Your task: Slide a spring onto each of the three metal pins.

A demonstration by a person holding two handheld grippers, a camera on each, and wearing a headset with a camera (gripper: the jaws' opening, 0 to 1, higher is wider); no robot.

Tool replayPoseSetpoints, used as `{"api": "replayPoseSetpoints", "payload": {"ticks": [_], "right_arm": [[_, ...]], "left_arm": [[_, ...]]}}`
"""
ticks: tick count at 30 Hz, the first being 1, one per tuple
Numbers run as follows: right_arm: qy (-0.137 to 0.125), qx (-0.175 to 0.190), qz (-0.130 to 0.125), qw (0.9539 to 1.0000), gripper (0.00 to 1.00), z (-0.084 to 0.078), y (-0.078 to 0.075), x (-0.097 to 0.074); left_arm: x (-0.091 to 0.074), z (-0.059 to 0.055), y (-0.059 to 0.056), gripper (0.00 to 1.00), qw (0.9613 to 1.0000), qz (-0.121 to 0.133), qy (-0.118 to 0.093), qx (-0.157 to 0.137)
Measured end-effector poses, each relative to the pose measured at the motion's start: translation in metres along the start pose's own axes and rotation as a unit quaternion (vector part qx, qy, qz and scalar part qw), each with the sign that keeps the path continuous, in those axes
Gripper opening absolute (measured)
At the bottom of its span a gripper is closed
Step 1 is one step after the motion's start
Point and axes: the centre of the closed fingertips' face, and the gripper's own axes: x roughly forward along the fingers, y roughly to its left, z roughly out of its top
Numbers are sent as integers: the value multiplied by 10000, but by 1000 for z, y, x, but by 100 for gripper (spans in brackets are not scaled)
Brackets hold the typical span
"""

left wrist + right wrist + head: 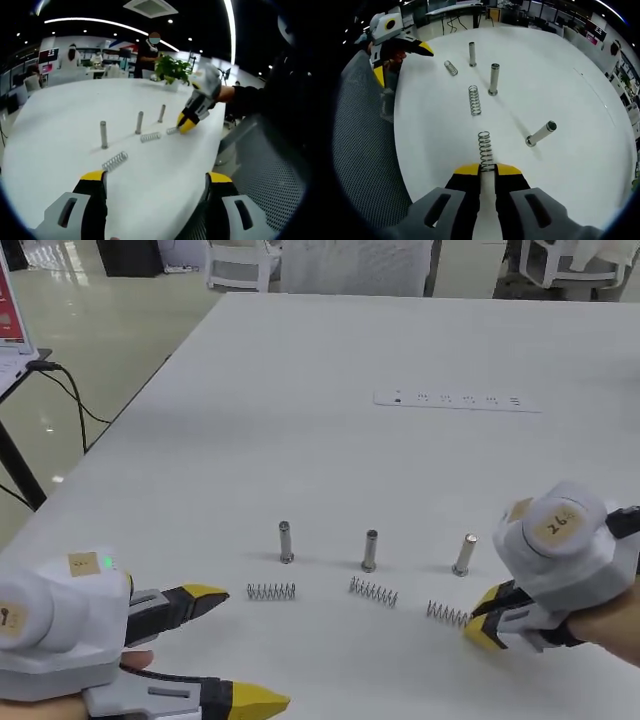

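Observation:
Three metal pins stand in a row on the white table: left pin (286,542), middle pin (370,551), right pin (464,554). A spring lies flat in front of each: left spring (271,591), middle spring (373,591), right spring (447,614). My right gripper (485,625) is low on the table, shut on the near end of the right spring (485,145), whose coils stretch forward from the fingertips (507,170). My left gripper (235,648) hovers open at the table's near left, holding nothing, with the left spring (115,160) just ahead of it.
A white power strip (455,400) lies flat farther back on the table. The table's left edge (130,400) runs diagonally, with cables and a side stand (20,370) beyond it. Chairs stand past the far edge. People and a potted plant (172,70) are in the background.

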Motion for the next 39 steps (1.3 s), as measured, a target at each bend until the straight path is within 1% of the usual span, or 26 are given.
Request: {"api": "replayPoseSetpoints", "payload": {"ticks": [2,7,9,12,16,21,24,32,35,39], "right_arm": [[-34,4,2,10000,7,2,1,-2],[-145,40,98,9998,7,9,8,-5],[-133,7,97,9999,7,9,8,-5],[-161,-3,105,9998,7,11,9,-6],[-217,-48,124,9997,7,16,11,-9],[-277,-80,139,9995,7,20,13,-12],[-284,-92,127,9995,7,22,13,-14],[-383,-45,113,9992,7,29,12,-20],[-383,-80,109,9992,7,32,14,-22],[-400,-145,108,9990,7,38,15,-26]], "left_arm": [[0,1,-2,77,10000,-34,7,46],[2,1,-5,77,9998,-125,58,164],[3,0,-7,77,9994,-186,142,256],[5,0,-10,77,9989,-264,192,332],[6,9,-10,77,9983,-343,171,435],[10,21,-6,77,9964,-457,212,686],[12,30,-8,76,9952,-543,195,787],[24,47,-17,73,9911,-808,206,1036],[30,52,-17,67,9910,-871,139,1008],[36,59,-19,67,9919,-897,4,899]]}}
